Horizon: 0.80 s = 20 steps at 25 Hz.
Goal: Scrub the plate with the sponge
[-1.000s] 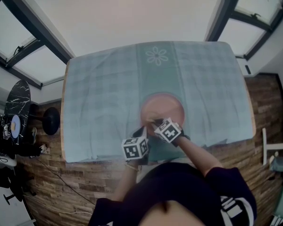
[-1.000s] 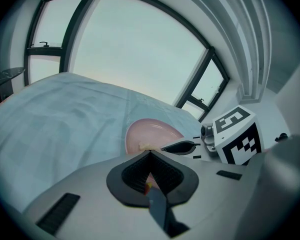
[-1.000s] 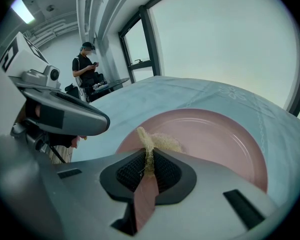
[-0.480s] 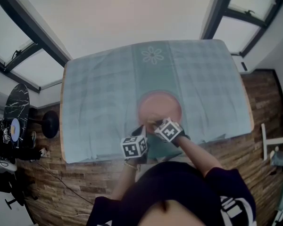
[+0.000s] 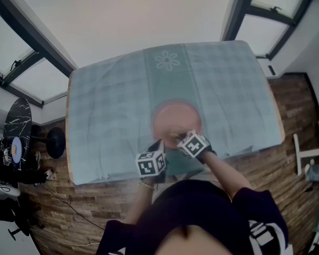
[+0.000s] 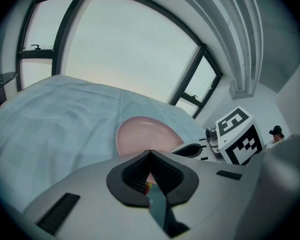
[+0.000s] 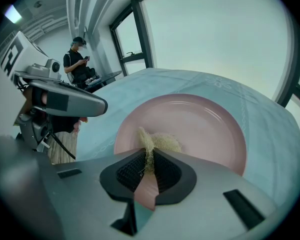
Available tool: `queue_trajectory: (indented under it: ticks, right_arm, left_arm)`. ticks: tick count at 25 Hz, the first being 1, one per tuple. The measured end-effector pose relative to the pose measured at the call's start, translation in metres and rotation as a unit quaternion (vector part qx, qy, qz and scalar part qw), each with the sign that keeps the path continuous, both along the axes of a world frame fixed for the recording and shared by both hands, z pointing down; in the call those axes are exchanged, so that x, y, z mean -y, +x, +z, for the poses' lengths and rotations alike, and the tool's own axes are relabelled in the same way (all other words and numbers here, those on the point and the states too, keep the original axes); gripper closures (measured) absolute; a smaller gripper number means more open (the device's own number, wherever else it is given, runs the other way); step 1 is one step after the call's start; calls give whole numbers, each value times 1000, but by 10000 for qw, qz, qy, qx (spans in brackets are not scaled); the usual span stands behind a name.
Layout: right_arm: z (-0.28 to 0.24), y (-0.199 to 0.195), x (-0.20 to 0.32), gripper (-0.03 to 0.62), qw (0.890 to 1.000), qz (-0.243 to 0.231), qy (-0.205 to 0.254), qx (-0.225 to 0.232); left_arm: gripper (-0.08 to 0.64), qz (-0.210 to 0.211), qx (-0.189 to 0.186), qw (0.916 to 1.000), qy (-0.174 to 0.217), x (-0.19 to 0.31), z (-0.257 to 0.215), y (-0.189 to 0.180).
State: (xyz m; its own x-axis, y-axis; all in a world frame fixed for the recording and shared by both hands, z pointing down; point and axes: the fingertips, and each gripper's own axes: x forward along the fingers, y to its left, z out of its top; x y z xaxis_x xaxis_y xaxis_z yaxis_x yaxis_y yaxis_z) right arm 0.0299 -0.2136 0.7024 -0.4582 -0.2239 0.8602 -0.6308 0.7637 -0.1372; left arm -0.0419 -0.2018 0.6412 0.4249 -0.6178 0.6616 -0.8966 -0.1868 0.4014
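We hold the left gripper (image 6: 149, 164) pinched on the near rim of the pink plate (image 6: 140, 136), seemingly to steady it on the checked tablecloth (image 5: 106, 105); our right gripper (image 7: 149, 159) clamps the fibrous tan sponge (image 7: 162, 143), which lies on the plate's near side, ready for scrubbing strokes

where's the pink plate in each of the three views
Head view: pink plate at picture centre.
Left gripper view: pink plate lower centre, above the jaws.
Right gripper view: pink plate centre, behind the sponge.
Shared landmark: teal tablecloth under it.
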Motion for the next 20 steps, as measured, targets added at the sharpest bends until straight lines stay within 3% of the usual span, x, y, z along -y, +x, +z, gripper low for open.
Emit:
queue_trajectory:
  ticks: [20]
  right_arm:
    - [-1,55,26,554,9987,360,89,-358]
  left_arm:
    - [551,35,12,10000,-68,3,3,11]
